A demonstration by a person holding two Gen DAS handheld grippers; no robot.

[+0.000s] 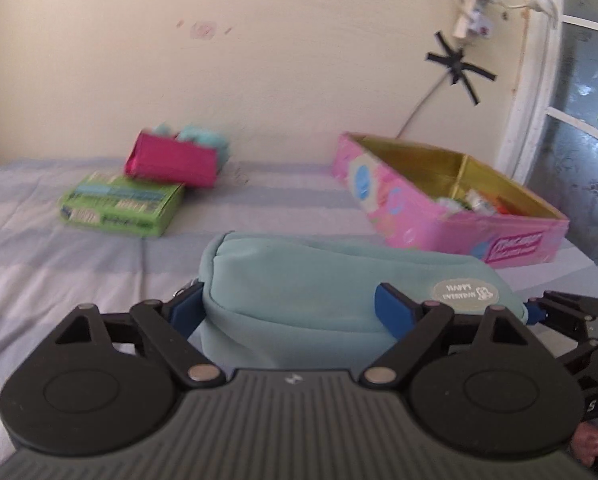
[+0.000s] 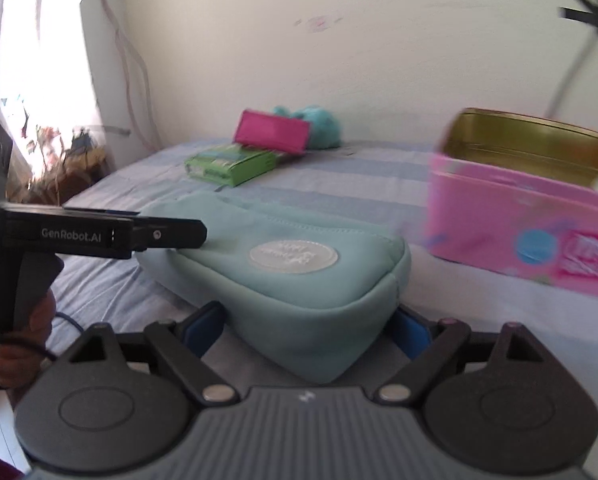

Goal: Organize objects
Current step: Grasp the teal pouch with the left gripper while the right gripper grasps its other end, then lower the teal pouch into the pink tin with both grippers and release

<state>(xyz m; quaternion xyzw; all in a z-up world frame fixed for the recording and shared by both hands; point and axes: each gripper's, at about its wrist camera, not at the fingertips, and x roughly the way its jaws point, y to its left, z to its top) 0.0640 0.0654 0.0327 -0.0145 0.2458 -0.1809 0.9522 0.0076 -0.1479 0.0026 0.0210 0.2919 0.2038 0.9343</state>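
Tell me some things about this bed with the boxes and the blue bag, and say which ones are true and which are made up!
1. The teal pouch lies on the bed between the fingers of both tools. True.
2. The pink tin has its lid on. False: it is open, showing a gold inside with small things in it.
3. The magenta box rests partly on the green box. True.
4. The pouch sits inside the pink tin. False: it lies on the bed beside the tin.
5. The pouch has a round patch on it. True.
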